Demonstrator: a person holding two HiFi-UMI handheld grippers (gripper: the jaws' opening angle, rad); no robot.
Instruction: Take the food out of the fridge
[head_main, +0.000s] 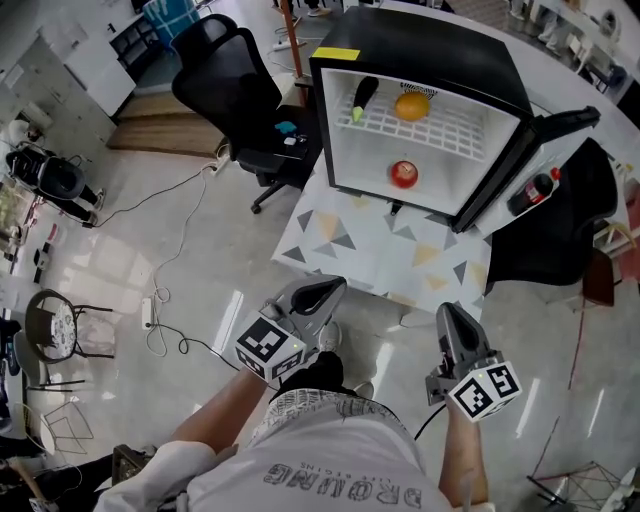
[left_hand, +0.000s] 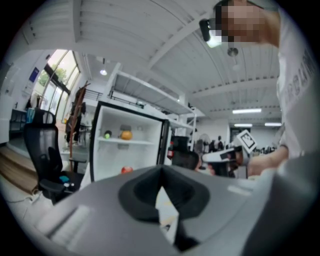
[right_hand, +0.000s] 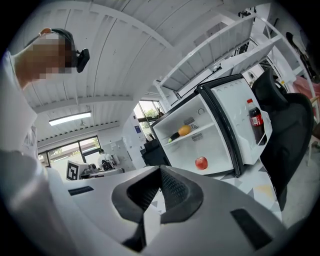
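In the head view, my left gripper (head_main: 333, 287) and right gripper (head_main: 447, 311) are side by side, short of the open fridge (head_main: 420, 55) on the patterned surface (head_main: 380, 250). An orange (head_main: 412, 106) and a dark vegetable (head_main: 363, 95) lie on the fridge's shelf, and an apple (head_main: 404, 174) sits on its bottom. In the left gripper view, my fingers (left_hand: 142, 192) are pressed together with nothing between them, and the fridge stands ahead to the left. In the right gripper view, the fingers (right_hand: 175, 192) likewise meet at the tips, empty, and a bottle (right_hand: 255, 119) stands in the fridge door.
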